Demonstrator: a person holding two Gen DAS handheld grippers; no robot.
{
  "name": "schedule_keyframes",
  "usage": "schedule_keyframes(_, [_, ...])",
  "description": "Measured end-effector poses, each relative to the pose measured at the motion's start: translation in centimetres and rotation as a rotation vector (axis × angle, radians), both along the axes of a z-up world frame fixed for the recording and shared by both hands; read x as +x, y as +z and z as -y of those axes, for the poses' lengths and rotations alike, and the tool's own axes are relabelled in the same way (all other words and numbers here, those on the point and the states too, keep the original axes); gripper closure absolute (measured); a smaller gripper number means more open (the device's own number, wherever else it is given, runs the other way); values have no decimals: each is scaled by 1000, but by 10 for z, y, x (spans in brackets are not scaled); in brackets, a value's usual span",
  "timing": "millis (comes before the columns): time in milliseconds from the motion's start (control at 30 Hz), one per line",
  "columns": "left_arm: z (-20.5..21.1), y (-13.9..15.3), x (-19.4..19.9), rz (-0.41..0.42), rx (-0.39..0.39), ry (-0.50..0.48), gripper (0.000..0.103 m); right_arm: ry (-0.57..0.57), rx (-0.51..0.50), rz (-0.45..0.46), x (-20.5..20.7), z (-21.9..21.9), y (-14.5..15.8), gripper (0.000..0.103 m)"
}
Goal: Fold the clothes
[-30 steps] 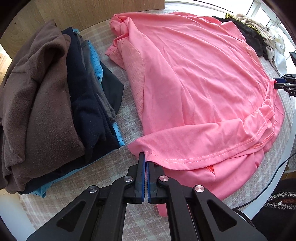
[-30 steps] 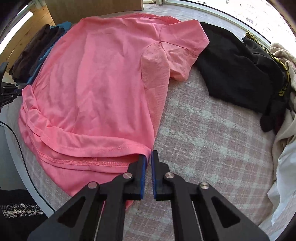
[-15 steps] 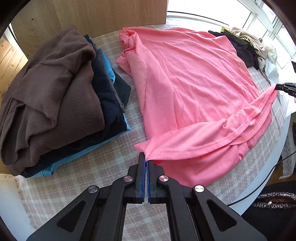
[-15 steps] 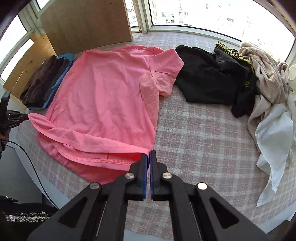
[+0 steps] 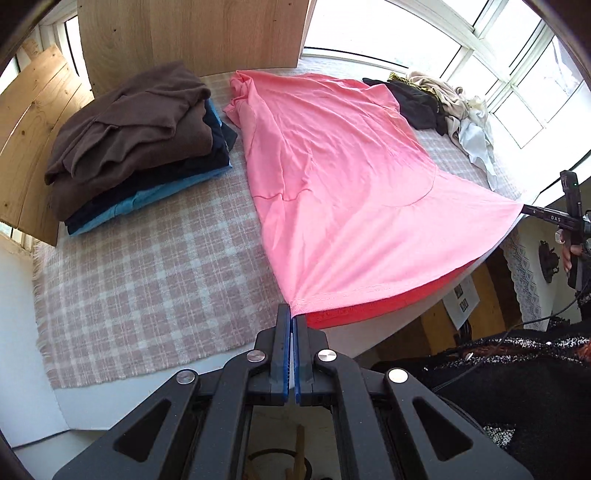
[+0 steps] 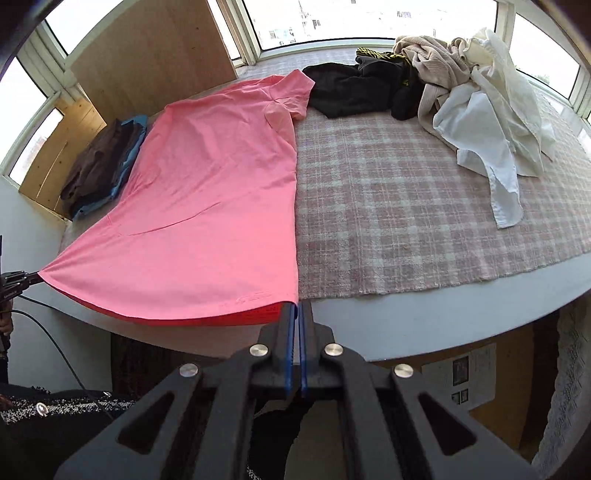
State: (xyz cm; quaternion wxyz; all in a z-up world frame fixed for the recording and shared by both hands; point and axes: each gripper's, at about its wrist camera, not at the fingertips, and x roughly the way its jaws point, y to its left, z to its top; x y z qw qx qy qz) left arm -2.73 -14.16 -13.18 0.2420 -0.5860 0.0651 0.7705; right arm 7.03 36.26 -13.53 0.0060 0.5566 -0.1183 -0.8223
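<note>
A pink T-shirt (image 5: 340,177) lies stretched lengthwise on the checked cloth (image 5: 155,266), collar end far, hem pulled past the table's near edge. My left gripper (image 5: 294,314) is shut on the hem's left corner. My right gripper (image 6: 296,312) is shut on the hem's other corner, and it shows at the far right of the left wrist view (image 5: 526,211). The hem hangs taut between the two grippers, lifted off the table edge. In the right wrist view the pink T-shirt (image 6: 207,206) runs from the hem up to its sleeve near the dark clothes.
A folded stack (image 5: 136,140) of brown, navy and blue garments sits left of the shirt. Black, beige and white clothes (image 6: 461,96) lie in a loose heap at the far right. Wooden boards (image 5: 192,33) stand behind. A person's dark sleeve (image 5: 517,369) is at the lower right.
Both grippers have drawn back and up with the hem corners. The bunched lower part of the shirt has been pulled out flat and taut, its hem now past the table edge.
</note>
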Motion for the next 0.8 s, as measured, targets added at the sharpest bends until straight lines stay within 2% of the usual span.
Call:
schedule_keyframes(167, [1, -66, 34, 139, 14, 50, 103, 8, 5, 21, 9, -8, -19, 101])
schedule_keyframes(300, [-20, -101, 45, 157, -53, 24, 103, 14, 9, 37, 17, -15, -34, 101])
schedule_keyframes(367, [-27, -102, 52, 160, -49, 0, 102, 17, 12, 45, 20, -18, -41, 101])
schedule_keyframes(433, [-26, -100, 60, 164, -83, -20, 102, 20, 14, 54, 24, -21, -49, 99])
schedule_keyframes(567, [-6, -89, 67, 168, -171, -34, 98, 27, 4, 4, 16, -25, -33, 84])
schedule_keyframes(600, [0, -83, 67, 160, -192, -23, 98, 24, 6, -14, 8, -27, -29, 83])
schedule_keyframes(667, [3, -65, 63, 125, -218, -10, 99, 16, -7, -43, -19, -31, -24, 82])
schedule_keyframes(733, [-12, -43, 54, 56, -222, -43, 100, 8, -19, -73, -46, -35, -19, 81])
schedule_keyframes(800, [-41, -24, 38, -6, -174, -88, 98, 4, -32, -105, -79, -42, -14, 80])
